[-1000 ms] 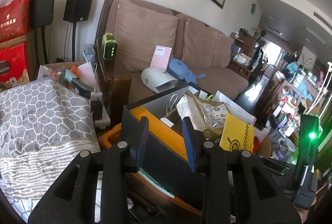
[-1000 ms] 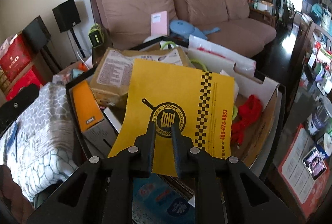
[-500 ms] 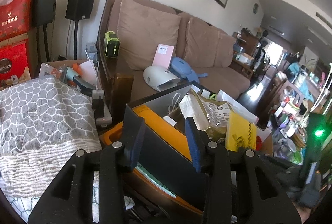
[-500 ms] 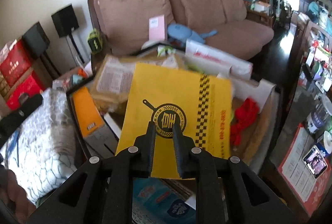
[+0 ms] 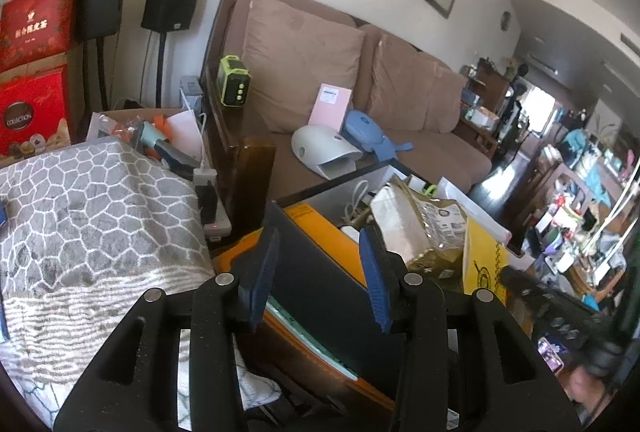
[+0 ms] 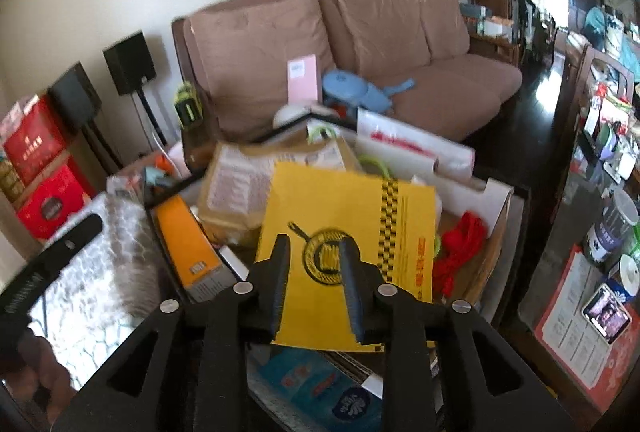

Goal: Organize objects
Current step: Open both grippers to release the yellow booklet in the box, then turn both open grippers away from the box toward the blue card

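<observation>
**Yellow paper bag lies on the cluttered box, both grippers opening**

Yellow paper bag (image 6: 352, 232), flat, printed with a black pan emblem and a checkered stripe, lies on top of the clutter in the open black box (image 6: 520, 200), towards its near edge. The right gripper (image 6: 314, 282) hangs over the bag's near end — its jaws are opening, the bag showing between them without being pinched. A red cord bundle (image 6: 460, 252) sits just beside the bag, near the box's right edge. The left gripper (image 5: 318, 272) hovers over the box's left edge, above an orange rectangular carton (image 5: 320, 228); its jaws are also opening, the blue pads (image 5: 262, 272) clear of everything.
</observation>
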`<state>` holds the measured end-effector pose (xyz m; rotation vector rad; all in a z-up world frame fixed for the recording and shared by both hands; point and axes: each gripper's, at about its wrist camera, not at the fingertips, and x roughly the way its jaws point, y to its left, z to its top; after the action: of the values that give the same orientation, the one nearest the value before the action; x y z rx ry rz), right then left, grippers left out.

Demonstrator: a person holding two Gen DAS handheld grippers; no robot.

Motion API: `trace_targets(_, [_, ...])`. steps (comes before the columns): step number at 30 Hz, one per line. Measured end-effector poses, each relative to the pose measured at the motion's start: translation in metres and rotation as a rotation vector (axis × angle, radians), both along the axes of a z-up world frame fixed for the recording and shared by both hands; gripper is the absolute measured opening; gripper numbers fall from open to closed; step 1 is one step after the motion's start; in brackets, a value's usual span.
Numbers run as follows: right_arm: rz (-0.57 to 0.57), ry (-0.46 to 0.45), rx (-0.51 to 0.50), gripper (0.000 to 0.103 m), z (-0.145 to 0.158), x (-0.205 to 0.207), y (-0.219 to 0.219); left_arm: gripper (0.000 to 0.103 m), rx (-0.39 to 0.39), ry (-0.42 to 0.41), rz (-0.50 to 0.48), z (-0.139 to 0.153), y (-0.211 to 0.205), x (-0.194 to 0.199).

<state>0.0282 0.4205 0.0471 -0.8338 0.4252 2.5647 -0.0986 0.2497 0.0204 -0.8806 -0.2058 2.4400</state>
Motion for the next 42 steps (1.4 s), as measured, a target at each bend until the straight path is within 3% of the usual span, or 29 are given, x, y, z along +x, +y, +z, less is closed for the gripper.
trace_targets(8, [0.093,0.066,0.01,0.044,0.021,-0.002,-0.028,0.04,-0.026,-0.038,0.065,0.0,-0.026,-0.006])
trace_targets(13, [0.154,0.049,-0.002,0.049,0.022,-0.014,-0.051,0.049,-0.021,-0.05,0.139,0.002,-0.066,-0.007])
trace_targets(15, [0.181,0.052,-0.002,0.058,0.024,-0.018,-0.063,0.051,-0.026,-0.061,0.184,0.002,-0.087,-0.008])
trace_targets(18, [0.24,0.048,-0.003,0.066,0.024,-0.027,-0.085,0.052,-0.018,-0.106,0.286,-0.001,-0.132,-0.013])
trace_targets(22, [0.348,0.008,-0.041,0.067,0.013,-0.047,-0.12,0.055,0.012,-0.17,0.485,-0.007,-0.212,-0.014])
trace_targets(25, [0.432,-0.034,-0.066,0.068,-0.002,-0.065,-0.152,0.055,-0.021,-0.229,0.625,-0.019,-0.268,-0.017])
trace_targets(30, [0.648,-0.129,-0.161,0.068,-0.042,-0.108,-0.225,0.055,-0.086,-0.336,0.762,-0.047,-0.346,-0.016])
trace_targets(34, [0.778,-0.15,-0.335,0.068,-0.063,-0.145,-0.264,0.055,-0.131,-0.372,0.766,-0.061,-0.388,-0.025])
trace_targets(38, [0.771,-0.199,-0.376,0.067,-0.081,-0.166,-0.284,0.055,-0.066,-0.457,0.624,-0.087,-0.405,-0.047])
trace_targets(42, [0.761,-0.196,-0.421,0.068,-0.096,-0.168,-0.293,0.055,-0.137,-0.447,0.593,-0.099,-0.392,-0.065])
